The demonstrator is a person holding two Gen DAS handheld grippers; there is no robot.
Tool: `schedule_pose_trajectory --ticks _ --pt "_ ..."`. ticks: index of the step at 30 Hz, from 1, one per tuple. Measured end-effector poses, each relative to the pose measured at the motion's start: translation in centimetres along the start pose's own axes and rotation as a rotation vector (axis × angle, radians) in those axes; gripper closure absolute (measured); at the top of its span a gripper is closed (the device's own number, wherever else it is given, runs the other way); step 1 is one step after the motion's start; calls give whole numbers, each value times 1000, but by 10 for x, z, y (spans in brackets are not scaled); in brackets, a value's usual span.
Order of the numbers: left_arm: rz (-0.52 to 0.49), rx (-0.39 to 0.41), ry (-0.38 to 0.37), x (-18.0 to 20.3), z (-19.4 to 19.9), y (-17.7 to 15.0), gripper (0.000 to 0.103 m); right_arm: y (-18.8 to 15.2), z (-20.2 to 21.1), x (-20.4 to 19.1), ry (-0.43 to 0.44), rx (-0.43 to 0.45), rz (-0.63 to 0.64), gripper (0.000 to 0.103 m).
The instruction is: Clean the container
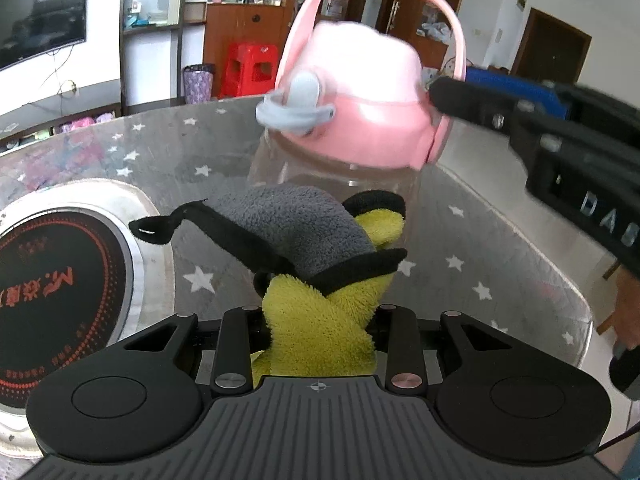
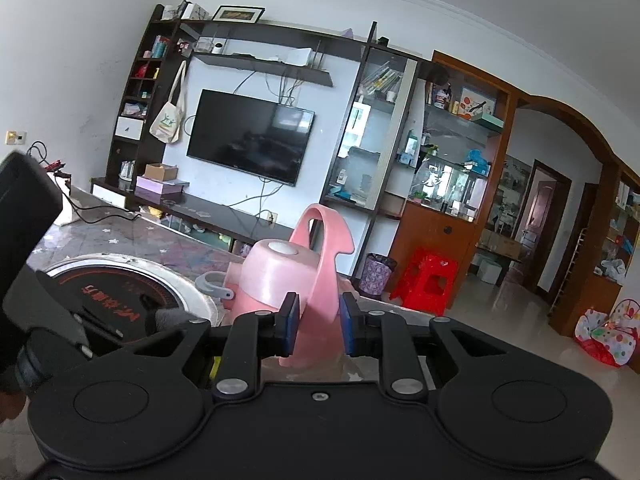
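Note:
A clear bottle [image 1: 304,168] with a pink lid [image 1: 360,116] and a pink carry handle [image 1: 316,4] stands tilted over the star-patterned table [image 1: 480,248]. A grey-blue spout cap [image 1: 296,108] hangs off the lid's front. My left gripper [image 1: 320,304] is shut on a folded cloth [image 1: 304,232], grey on one side, yellow-green on the other, black-edged; the cloth presses against the bottle's clear side and hides the fingertips. My right gripper [image 2: 319,320] is shut on the pink handle [image 2: 324,264] at its base, blue pads [image 2: 291,320] on both sides. In the left wrist view its black finger [image 1: 460,100] reaches the lid's right edge.
A round induction cooker [image 1: 52,300] with red markings is set in the table at the left. The table's curved edge [image 1: 576,280] runs close on the right. Beyond it stand a red stool [image 2: 428,280], a patterned bin [image 2: 376,272] and shelving with a television [image 2: 248,140].

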State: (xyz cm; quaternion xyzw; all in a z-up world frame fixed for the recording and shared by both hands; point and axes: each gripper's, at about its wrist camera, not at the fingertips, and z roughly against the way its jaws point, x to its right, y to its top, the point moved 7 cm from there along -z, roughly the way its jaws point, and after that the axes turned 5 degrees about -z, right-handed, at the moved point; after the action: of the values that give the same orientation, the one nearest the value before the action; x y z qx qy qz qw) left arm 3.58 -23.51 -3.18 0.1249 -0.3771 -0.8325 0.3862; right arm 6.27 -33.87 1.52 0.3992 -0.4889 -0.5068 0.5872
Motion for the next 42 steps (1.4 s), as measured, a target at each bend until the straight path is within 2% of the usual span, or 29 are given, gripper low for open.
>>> schedule_pose_trajectory --ticks 5,8,22,39,42 --pt "17 -51 6 -5 -12 -13 71 -1 -1 3 -10 -3 -15 79" --pt "28 -55 9 -9 -11 -14 71 -1 0 3 -10 -5 -29 79" --pt "-1 78 66 -16 37 28 71 15 6 7 -9 23 -31 79" --pt "-17 21 40 -7 9 11 71 16 3 22 -11 26 -60 80" --pt "-16 2 36 -6 2 4 71 15 2 21 -15 24 -49 84"
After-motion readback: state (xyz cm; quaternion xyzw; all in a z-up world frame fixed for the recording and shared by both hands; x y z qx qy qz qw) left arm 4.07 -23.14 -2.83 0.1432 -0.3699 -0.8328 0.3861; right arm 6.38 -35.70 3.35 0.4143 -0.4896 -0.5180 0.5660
